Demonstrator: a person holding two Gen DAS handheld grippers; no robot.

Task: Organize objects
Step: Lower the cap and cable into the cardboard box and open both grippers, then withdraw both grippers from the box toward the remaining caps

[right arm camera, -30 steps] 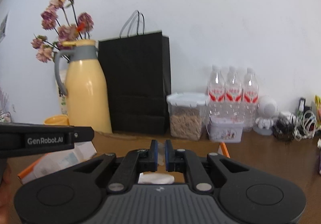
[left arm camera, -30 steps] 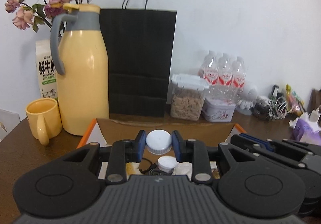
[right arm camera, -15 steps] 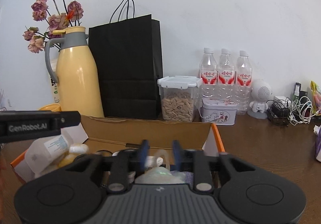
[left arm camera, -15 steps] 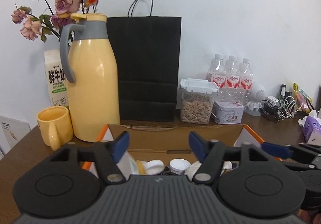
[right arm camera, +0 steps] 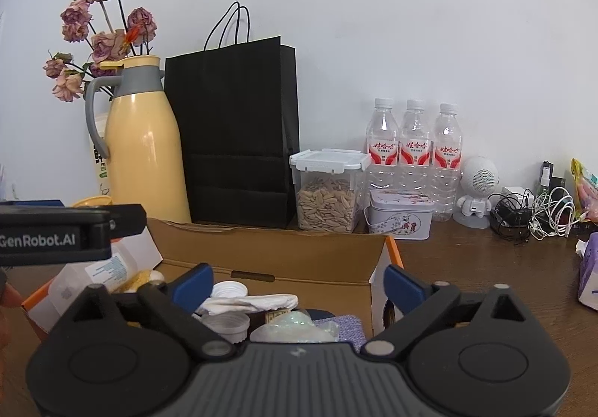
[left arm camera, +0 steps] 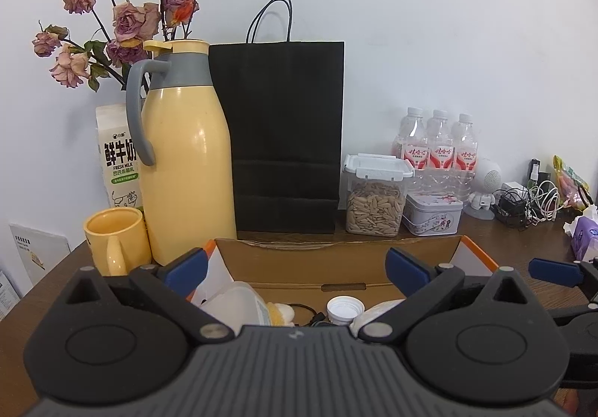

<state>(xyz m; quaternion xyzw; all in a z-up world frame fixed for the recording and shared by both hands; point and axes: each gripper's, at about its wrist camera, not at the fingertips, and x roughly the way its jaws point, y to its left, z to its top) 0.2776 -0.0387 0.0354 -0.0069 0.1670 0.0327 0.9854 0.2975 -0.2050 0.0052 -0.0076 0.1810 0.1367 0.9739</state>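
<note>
Box (right arm camera: 269,260) already holds bottles, caps and bags, both my grippers (left arm camera: 295,267) (right arm camera: 299,282) are opening empty above it, and what remains seems unclear.

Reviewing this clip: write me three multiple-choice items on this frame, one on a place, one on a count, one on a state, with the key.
1. What stands directly left of the black paper bag?
A. yellow thermos
B. tin box
C. speaker

2. How many water bottles stand by the wall?
A. two
B. three
C. five

3. How is the seed container?
A. lid off
B. tipped over
C. upright, lid on

Key: 1 A, the yellow thermos stands at the bag's left edge; 2 B, three white caps in a row; 3 C, the white lid sits clipped on top.
</note>
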